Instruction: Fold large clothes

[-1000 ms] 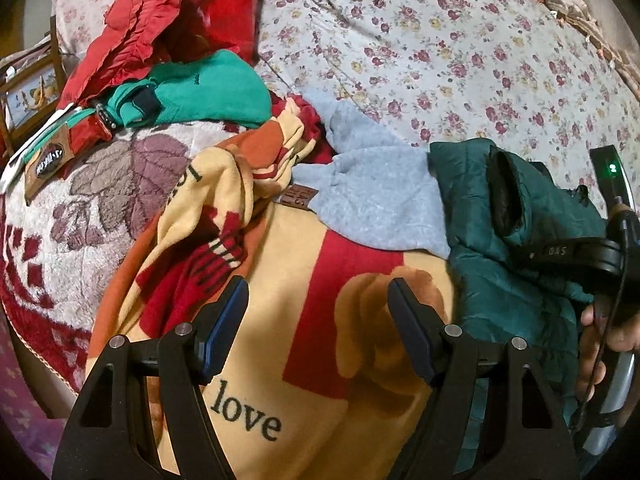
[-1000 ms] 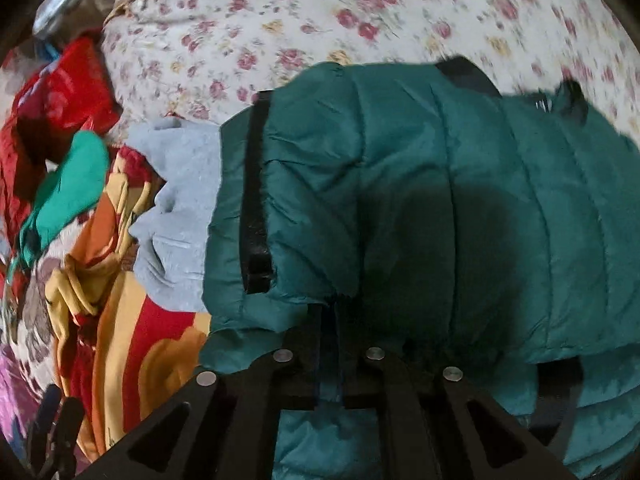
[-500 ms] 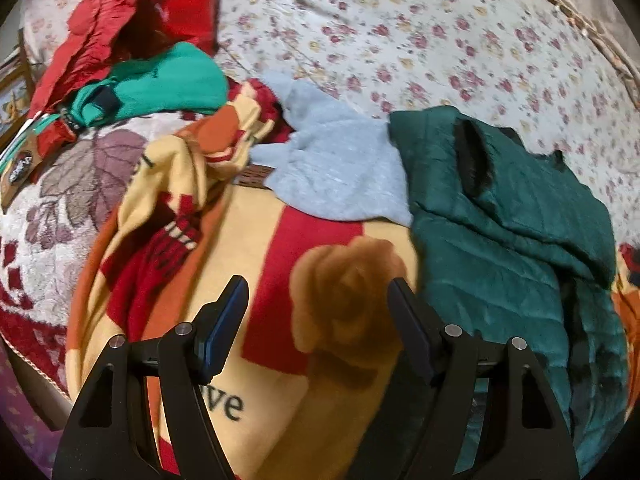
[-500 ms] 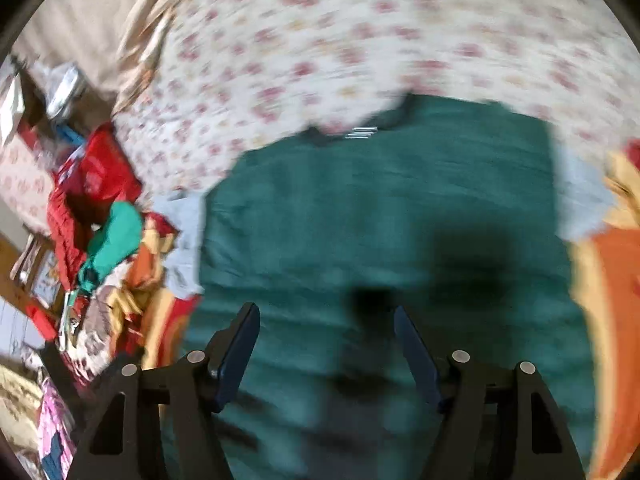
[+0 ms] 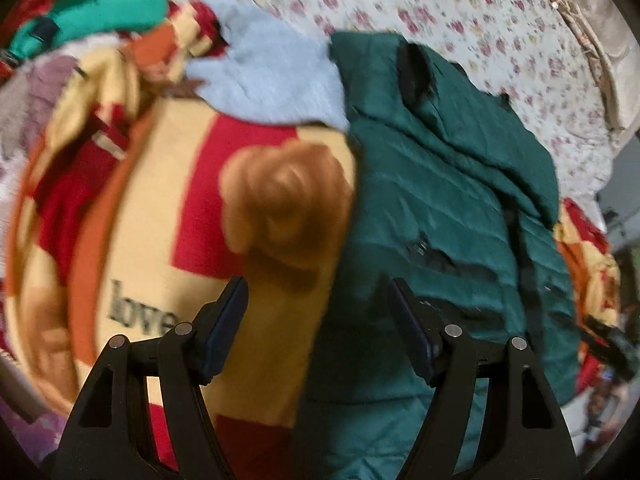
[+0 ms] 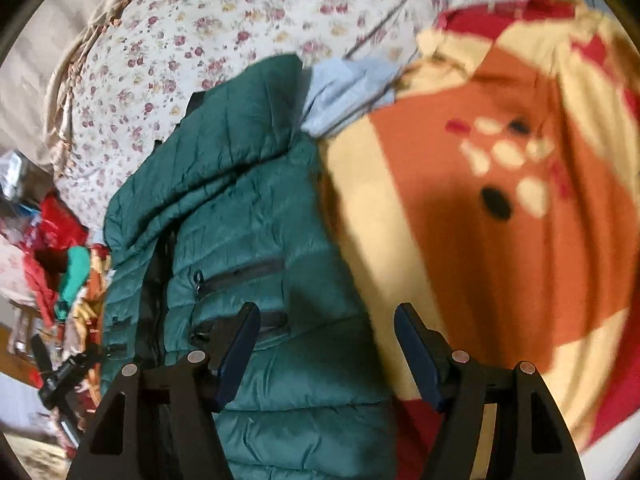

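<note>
Left wrist view, from left to right: a teal garment lay at the top left, w/ red clothes behind it. Below it spread a fleece blanket in yellow, red and orange, printed "love" and a brown rose. A grey garment lay on the blanket's upper edge, touching the green puffer jacket. The jacket lay folded over on the blanket, zip pocket up, w/ the floral bedsheet behind. The left gripper hovered w/ jaws spread wide, nothing between them, over the border of blanket and jacket.

Right wrist view: clutter at far left, then the floral bedsheet, the jacket, the grey garment peeking out behind it, and the blanket at right. The right gripper was also released, empty, above the jacket's edge.
</note>
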The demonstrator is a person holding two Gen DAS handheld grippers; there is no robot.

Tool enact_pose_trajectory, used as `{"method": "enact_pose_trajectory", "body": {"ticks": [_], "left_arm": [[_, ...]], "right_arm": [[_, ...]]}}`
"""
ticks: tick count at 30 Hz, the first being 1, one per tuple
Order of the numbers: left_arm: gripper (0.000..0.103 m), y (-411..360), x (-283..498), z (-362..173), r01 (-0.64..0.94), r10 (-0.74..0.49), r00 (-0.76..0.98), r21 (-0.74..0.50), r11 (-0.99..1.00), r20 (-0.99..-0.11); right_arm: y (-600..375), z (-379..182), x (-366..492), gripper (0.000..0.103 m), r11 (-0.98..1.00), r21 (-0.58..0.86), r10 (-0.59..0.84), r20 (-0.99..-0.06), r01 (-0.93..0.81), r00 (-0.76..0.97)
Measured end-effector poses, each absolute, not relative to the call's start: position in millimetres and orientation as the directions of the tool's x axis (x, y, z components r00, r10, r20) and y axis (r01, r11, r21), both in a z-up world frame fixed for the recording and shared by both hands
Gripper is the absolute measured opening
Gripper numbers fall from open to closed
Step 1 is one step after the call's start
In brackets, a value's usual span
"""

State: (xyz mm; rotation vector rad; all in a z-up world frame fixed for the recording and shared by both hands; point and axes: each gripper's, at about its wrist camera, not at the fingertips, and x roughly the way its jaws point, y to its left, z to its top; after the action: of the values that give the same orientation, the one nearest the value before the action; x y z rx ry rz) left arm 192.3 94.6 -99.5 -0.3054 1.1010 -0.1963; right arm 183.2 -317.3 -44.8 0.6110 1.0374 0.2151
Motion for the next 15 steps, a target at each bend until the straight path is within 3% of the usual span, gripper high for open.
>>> {"method": "enact_pose_trajectory", "body": {"ticks": [5, 15], "left_arm": [[0.072, 85.4, 207.6, -116.6, 0.064, -0.423, 0.318, -0.426, 0.903, -0.849], [0.072, 91.0, 181.7, -116.3, 0.055, -0.561, 0.280, -0.571, 0.819, -0.779]], "right_arm": [[-312.7, -71.7, 194.1, 0.068, 0.723, 0.685, 0.564, -0.664, 0.094, 0.491], [-316.2, -83.3, 176.3, 0.066, 0.551, 0.834, 0.733, -0.506, 0.040, 0.454]]}}
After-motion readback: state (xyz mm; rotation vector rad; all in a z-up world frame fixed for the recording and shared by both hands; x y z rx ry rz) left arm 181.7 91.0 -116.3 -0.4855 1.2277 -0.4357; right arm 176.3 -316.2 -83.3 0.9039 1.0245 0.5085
